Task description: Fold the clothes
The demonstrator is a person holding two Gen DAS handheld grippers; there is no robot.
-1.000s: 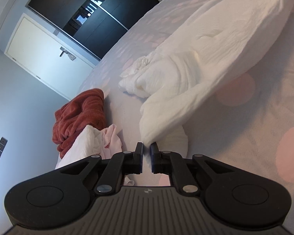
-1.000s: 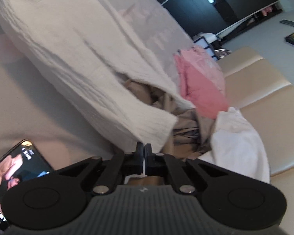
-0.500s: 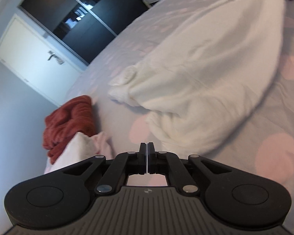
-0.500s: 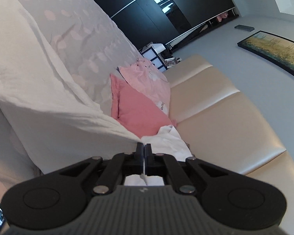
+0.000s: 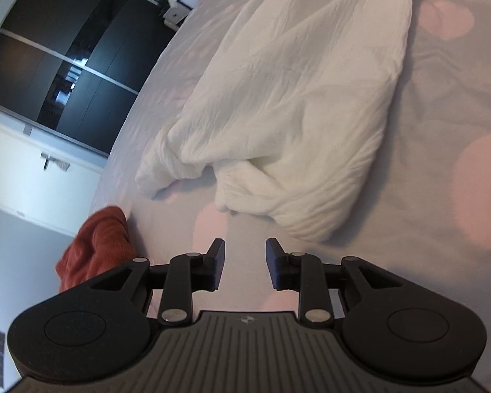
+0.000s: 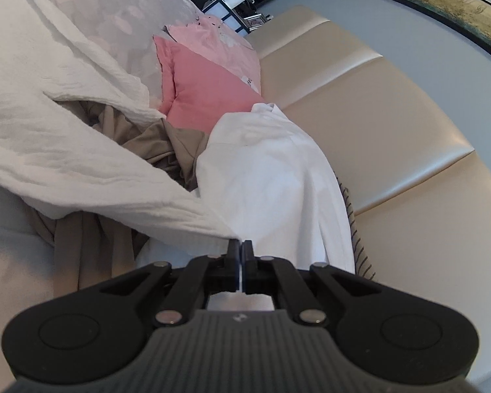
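Now | white crinkled garment (image 5: 298, 98) rumpled on bed (image 5: 442, 124) | left gripper (image 5: 245, 263) fingers wide | right gripper (image 6: 241, 255) pinching its corner

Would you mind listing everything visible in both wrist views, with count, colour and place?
crinkled garment: one, white, spread on the bed, one corner pinched at its far end.
bedspread: one, grey with pink dots, under the garment.
fleece heap: one, rust red, at the bed's edge.
wardrobe: one, black, by the far wall.
door: one, white, beside the wardrobe.
folded tops: two, pink, by the headboard.
smooth cloth: one, white, beside the pink tops.
tan cloth: one, beige, under the garment.
headboard: one, cream, padded.
picture: one, dark-framed, on the wall.
left gripper: black, open, empty.
right gripper: black, shut on the garment's corner.
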